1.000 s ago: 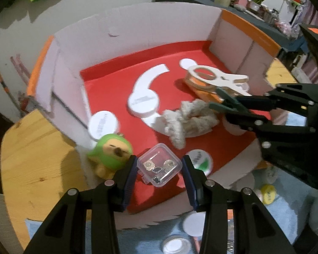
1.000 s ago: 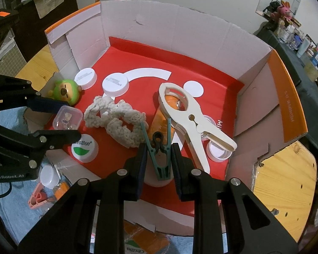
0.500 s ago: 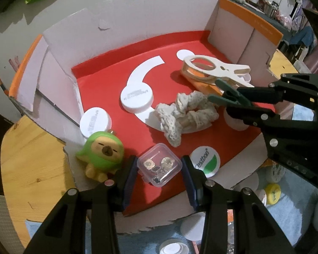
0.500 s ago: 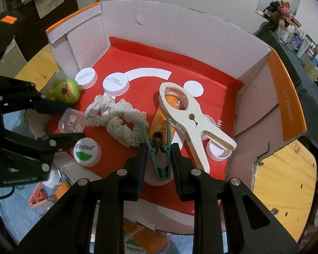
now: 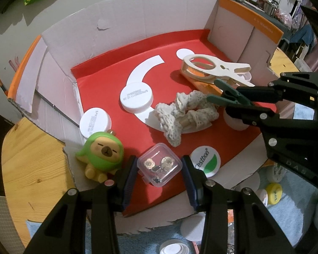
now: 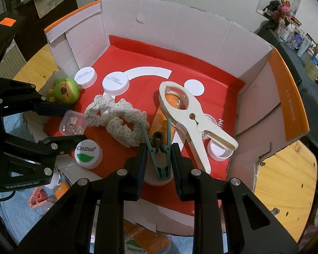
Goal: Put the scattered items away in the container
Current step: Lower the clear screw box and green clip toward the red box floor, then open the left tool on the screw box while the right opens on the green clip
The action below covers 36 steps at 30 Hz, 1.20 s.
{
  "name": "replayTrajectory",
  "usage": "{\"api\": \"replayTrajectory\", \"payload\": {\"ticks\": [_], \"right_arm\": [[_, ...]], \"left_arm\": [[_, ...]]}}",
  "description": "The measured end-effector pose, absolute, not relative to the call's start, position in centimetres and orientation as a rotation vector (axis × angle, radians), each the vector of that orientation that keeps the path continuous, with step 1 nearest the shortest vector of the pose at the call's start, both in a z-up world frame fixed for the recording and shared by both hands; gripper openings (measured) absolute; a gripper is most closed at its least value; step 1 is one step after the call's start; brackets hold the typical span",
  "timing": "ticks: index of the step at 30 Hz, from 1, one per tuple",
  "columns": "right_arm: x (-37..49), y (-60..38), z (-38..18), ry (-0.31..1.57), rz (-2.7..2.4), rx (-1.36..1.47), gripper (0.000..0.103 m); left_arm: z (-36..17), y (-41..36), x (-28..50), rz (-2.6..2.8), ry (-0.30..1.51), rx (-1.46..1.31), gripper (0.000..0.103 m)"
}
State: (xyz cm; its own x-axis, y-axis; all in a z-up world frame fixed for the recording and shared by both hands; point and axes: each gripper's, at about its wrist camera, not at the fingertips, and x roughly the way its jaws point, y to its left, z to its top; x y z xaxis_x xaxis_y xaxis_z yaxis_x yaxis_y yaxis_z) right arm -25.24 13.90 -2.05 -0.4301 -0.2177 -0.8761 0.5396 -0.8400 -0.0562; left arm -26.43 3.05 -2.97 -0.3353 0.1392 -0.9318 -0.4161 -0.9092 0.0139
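Container: open cardboard box with red floor and white walls (image 6: 201, 33), orange strips along two top edges; it stands on a round wooden table (image 6: 286, 180). All places below are given relative to this box.
Left gripper: black two-finger gripper (image 5: 159, 169) over the near-left corner of the box; fingers apart, one on each side of a small clear plastic case holding metal bits (image 5: 159, 164). No pad visibly touches the case; the case appears to lie on the red floor.
Right gripper: black two-finger gripper (image 6: 158, 156) over the near edge of the box, clamped on a teal plastic clothes peg (image 6: 159, 148); peg prongs point toward the far wall and are above the floor.
Box floor, centre: cream crocheted scrunchie (image 6: 116, 120), just beside the peg tips.
Box floor, right of centre: large cream plastic clamp (image 6: 190, 118) lying over an orange item, partly hidden.
Box floor, left: two white round lids (image 5: 136, 100) (image 5: 95, 122); green-hooded capybara toy (image 5: 102, 154) at the left corner.
Box floor, near edge: white lid with green "Cestbon" mark (image 5: 205, 160), just beside the clear case.
Outside box, near side: blue cloth (image 6: 17, 207) with more lids and a pink clip (image 6: 37, 199).
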Motion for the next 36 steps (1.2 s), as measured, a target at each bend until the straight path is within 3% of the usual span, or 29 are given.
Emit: {"api": "replayTrajectory", "payload": {"ticks": [32, 35, 36], "right_arm": [[-25.5, 14.3, -2.3, 0.419, -2.276, 1.346, 0.024], [-25.6, 14.3, -2.3, 0.42, -2.279, 1.348, 0.027], [-25.6, 14.3, -2.3, 0.418, -2.282, 1.347, 0.032]], "left_arm": [[-2.9, -5.9, -30.7, 2.302, 0.362, -1.575, 0.053], [-2.8, -7.2, -31.5, 2.301, 0.36, -1.576, 0.053], [-2.8, -6.9, -31.4, 2.302, 0.361, -1.576, 0.053]]}}
